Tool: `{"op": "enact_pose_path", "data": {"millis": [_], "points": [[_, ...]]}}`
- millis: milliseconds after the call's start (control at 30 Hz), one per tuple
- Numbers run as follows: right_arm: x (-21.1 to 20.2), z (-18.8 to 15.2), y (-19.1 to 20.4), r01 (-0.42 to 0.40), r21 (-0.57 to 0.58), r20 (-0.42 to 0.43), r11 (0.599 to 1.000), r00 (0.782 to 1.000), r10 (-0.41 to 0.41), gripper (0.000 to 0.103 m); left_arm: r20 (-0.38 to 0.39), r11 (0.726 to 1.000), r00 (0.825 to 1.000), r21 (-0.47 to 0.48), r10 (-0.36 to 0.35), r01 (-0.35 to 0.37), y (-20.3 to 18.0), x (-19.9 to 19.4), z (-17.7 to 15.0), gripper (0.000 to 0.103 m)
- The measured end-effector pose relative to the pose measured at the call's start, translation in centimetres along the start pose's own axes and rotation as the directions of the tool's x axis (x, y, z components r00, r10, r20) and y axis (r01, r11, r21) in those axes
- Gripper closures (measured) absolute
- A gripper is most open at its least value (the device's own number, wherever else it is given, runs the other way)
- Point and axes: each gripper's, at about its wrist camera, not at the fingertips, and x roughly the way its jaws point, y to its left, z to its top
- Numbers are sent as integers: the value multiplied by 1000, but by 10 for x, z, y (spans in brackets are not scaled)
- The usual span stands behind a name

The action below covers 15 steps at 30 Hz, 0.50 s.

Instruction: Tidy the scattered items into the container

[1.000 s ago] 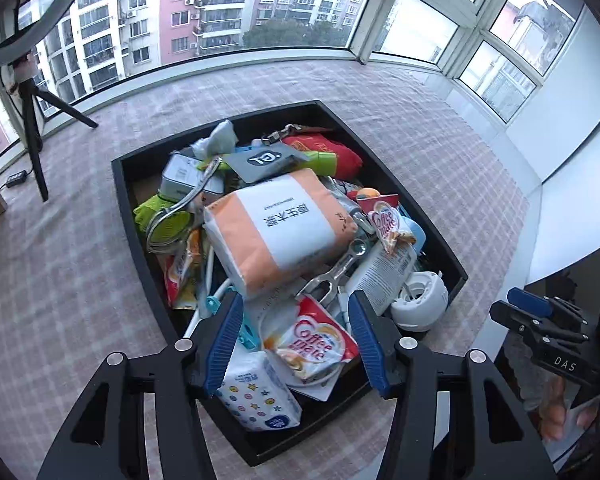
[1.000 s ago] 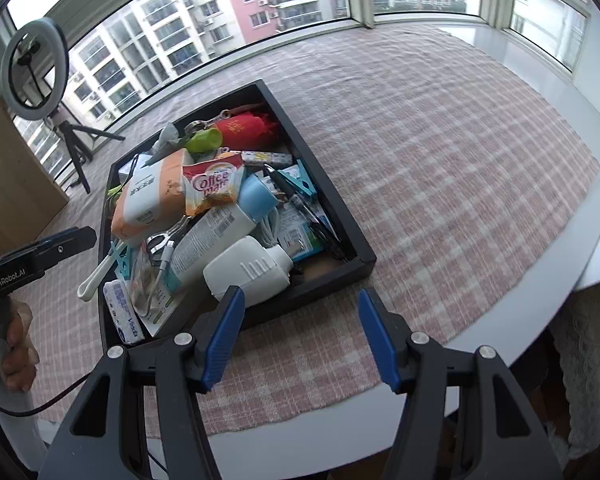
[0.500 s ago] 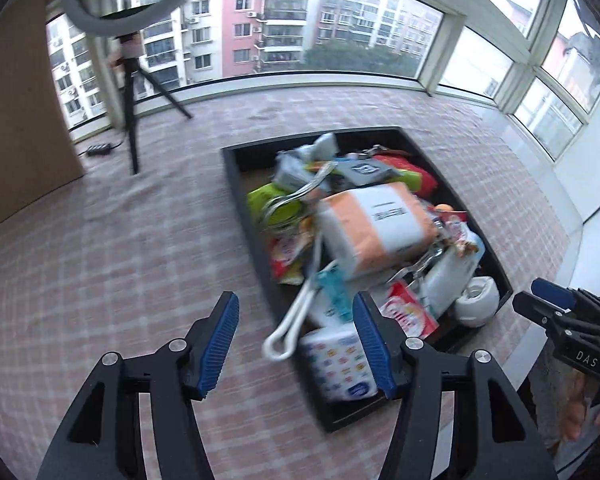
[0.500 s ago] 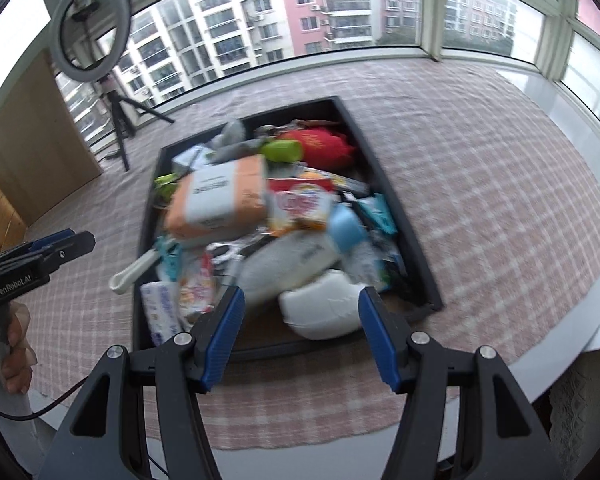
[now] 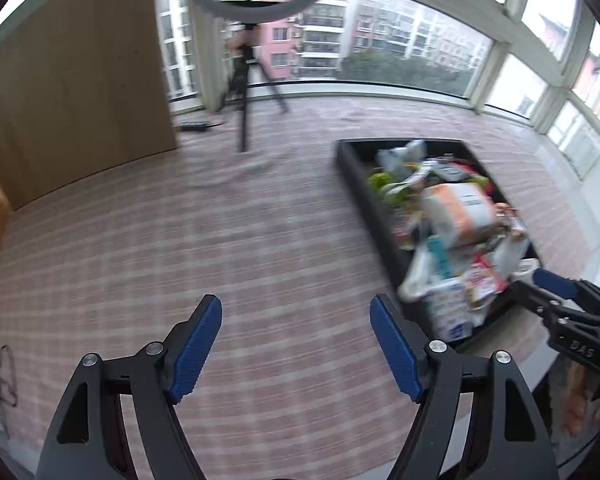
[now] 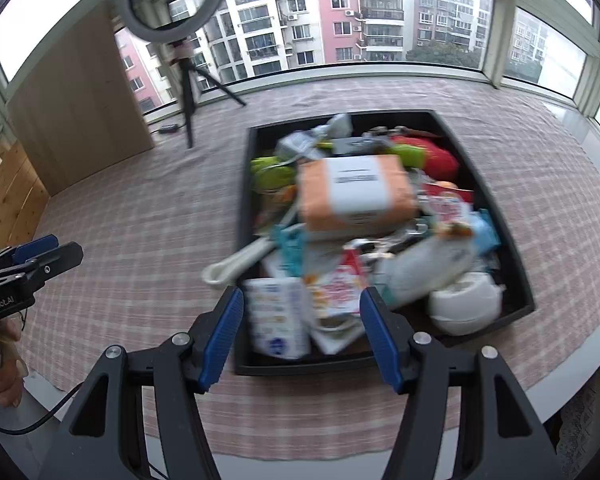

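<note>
A black tray (image 6: 512,232) heaped with packets, bottles and small tools sits on the checked cloth; an orange-and-white packet (image 6: 356,194) lies on top and a white handle (image 6: 240,260) pokes over its left rim. My right gripper (image 6: 302,336) hovers open above the tray's near edge, nothing between its blue pads. In the left wrist view the tray (image 5: 364,196) is off to the right. My left gripper (image 5: 296,348) is over bare cloth, its jaws opening and empty. The other gripper's tip (image 5: 556,286) shows at the right edge.
A ring light on a tripod (image 6: 184,76) stands at the back near a wooden panel (image 6: 80,116). Windows run round the far side. The table's white rounded edge (image 6: 572,380) lies close at the front right. A hand (image 6: 8,376) holds the left gripper's handle.
Both views have swung left, so the tray shifted right in each frame. The left gripper has left the tray for bare cloth and its jaws stand wider. The right jaws look unchanged.
</note>
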Motion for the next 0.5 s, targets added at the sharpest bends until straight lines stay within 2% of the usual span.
{"op": "enact_pose_path", "data": {"millis": [300,433,500], "points": [[17,-1,101,-50,-80,-4,996,999,50,43,-29,985,994,-138,102,-105,103,-12,-26,28],[21,-3,145,-77,-130,-5,988,997,77,43,-24,975,994,-194,103,-105,142,-18,-39,28],[23,-5,167,-77,-162,-2,984,997,78,42,-25,975,994,-193,108,-111,154,-20,-44,28]]}}
